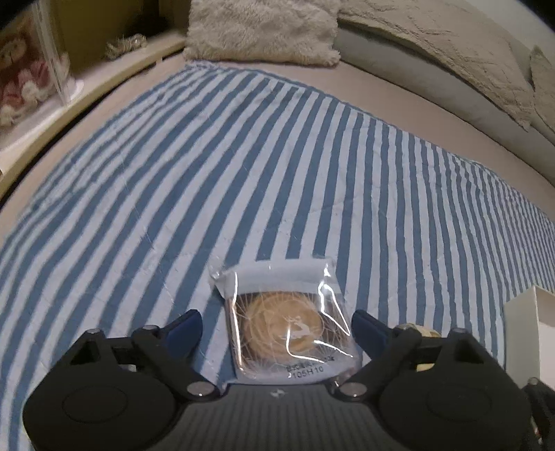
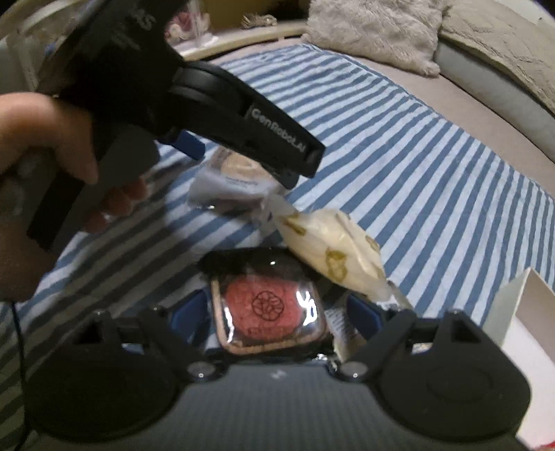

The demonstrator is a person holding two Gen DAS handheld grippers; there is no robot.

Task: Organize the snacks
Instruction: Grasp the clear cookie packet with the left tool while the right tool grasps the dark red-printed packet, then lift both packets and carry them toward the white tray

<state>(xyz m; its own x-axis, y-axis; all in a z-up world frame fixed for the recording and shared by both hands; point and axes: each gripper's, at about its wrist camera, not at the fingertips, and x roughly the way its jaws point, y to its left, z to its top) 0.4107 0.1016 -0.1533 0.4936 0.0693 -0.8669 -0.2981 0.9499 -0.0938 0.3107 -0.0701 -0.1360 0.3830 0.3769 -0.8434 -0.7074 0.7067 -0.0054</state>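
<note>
The left gripper [image 1: 277,326] hung low over a blue-and-white striped cloth [image 1: 277,156], its blue-tipped fingers [image 1: 184,328] spread wide on either side of a clear-wrapped cookie [image 1: 286,329]. Neither finger touched the packet. The cookie was round and pale gold with a faint raised design on its face, sealed in a shiny see-through wrapper with a white band across its far end and a printed code along the near edge. It lay flat on the cloth, between the open fingers.

The right gripper [image 2: 274,308] was also spread, with a second packet [image 2: 269,308] sitting between its fingers, which stood apart from it on both sides. This snack was a round reddish-pink cake stamped with a flower-like mark, set in a tan tray under glossy film with dark edges. Just beyond it, resting on the cloth, lay a cream-coloured wrapped snack [image 2: 333,253] with yellowish markings, tilted and twisted at its ends. Farther off, under the left gripper [image 2: 239,166] as seen from the right wrist view, the cookie packet [image 2: 236,177] showed partly hidden by that tool, which a hand [image 2: 45,145] held.

A white box [image 2: 513,312] stood at the right edge of the cloth. A fluffy pillow [image 1: 260,31] rested at the far end of the bed.
</note>
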